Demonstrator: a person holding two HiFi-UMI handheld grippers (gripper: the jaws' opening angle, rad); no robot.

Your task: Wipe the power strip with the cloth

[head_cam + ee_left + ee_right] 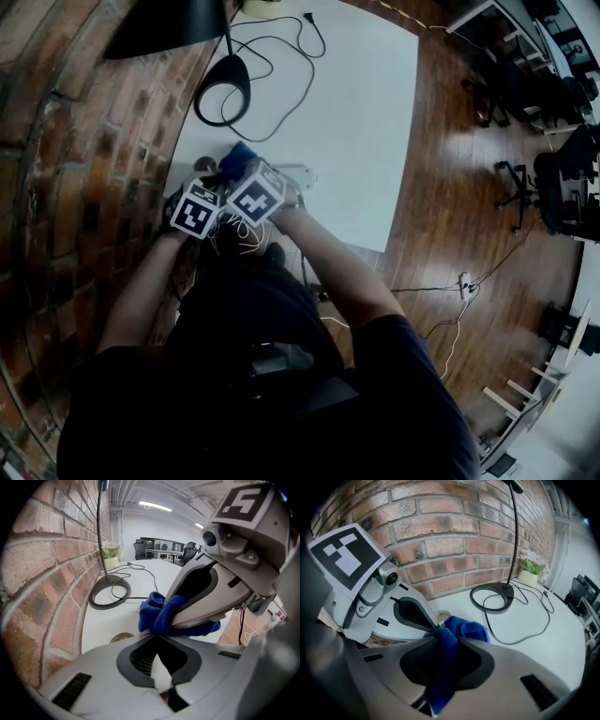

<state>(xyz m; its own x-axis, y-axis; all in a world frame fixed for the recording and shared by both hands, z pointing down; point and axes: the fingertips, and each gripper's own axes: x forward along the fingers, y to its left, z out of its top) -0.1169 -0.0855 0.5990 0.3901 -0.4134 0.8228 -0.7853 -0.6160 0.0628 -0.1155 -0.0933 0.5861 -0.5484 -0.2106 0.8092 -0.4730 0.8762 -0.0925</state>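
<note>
A dark wooden floor [450, 187] fills the room on the right of the head view, with black office chairs [562, 178] well away from the work. A red brick wall [84, 141] runs along the left, and the white flat desk [366, 112] stands against it. The desktop is smooth and matt, so I judge that anything light will slide on it when pushed.

A black desk lamp with a ring-shaped base [223, 89] sits near the wall, and its thin black cable [281, 56] loops loosely over the desktop.

Both grippers crowd together at the near edge of the desk. The left gripper [159, 667] has its jaws together, with a small white patch between them that I cannot identify. The right gripper [440, 667] has its jaws narrowed onto the cloth.

The long white plastic power strip [300, 174] lies on the desk just beside the right gripper, and the gripper partly hides it. It looks rigid, light and slick. It is likely to skid under a wipe, so it needs steadying at one end or by its casing.

The soft blue cloth [464, 627] bunches out past the right jaws, near the strip. It is limp and light and will crumple, so it is best gripped by a thick fold, as it is here.
</note>
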